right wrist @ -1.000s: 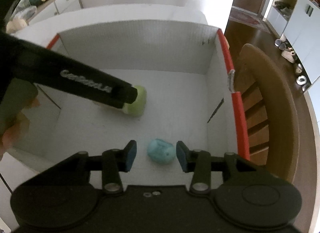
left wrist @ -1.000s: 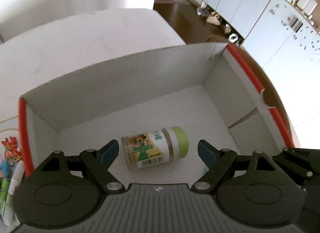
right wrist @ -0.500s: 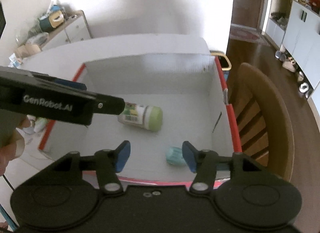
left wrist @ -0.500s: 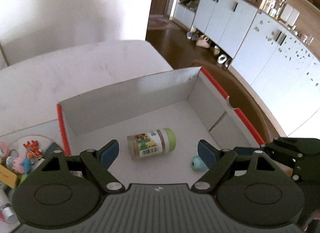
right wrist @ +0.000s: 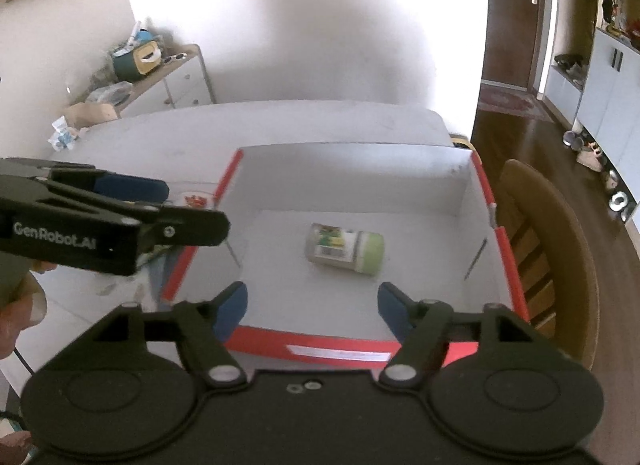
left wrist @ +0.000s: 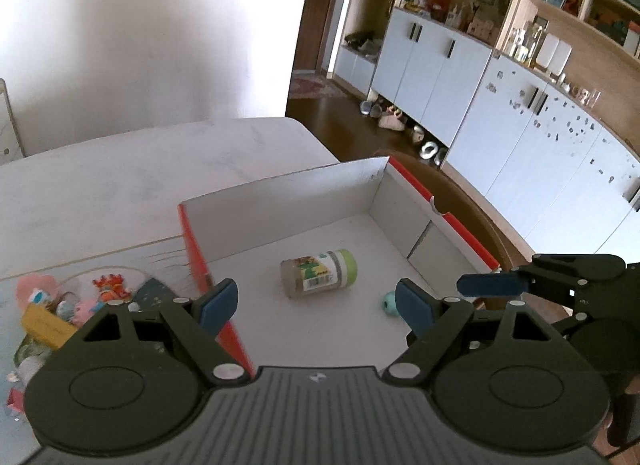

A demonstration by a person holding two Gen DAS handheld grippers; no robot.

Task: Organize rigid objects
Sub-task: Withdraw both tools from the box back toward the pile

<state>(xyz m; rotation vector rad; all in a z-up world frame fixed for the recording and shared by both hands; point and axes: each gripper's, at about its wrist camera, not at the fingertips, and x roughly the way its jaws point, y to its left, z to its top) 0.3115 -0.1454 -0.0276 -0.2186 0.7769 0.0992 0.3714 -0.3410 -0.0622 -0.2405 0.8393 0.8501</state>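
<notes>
A jar with a green lid (left wrist: 319, 273) lies on its side in the white box with red edges (left wrist: 448, 213); it also shows in the right wrist view (right wrist: 345, 248). A small teal object (left wrist: 390, 302) lies in the box near its right side, hidden in the right wrist view. My left gripper (left wrist: 316, 307) is open and empty above the box's left front corner. My right gripper (right wrist: 312, 305) is open and empty above the box's (right wrist: 336, 351) near wall. Each gripper shows in the other's view, the right (left wrist: 492, 285) and the left (right wrist: 132, 201).
A heap of small toys and packets (left wrist: 60, 305) lies on the white table (left wrist: 120, 169) left of the box. A wooden chair (right wrist: 560, 249) stands right of the box. Cabinets (left wrist: 500, 97) and shoes are on the far floor.
Both grippers have risen and drawn back out of the box, both open and empty. The jar and the teal object stay in the box.
</notes>
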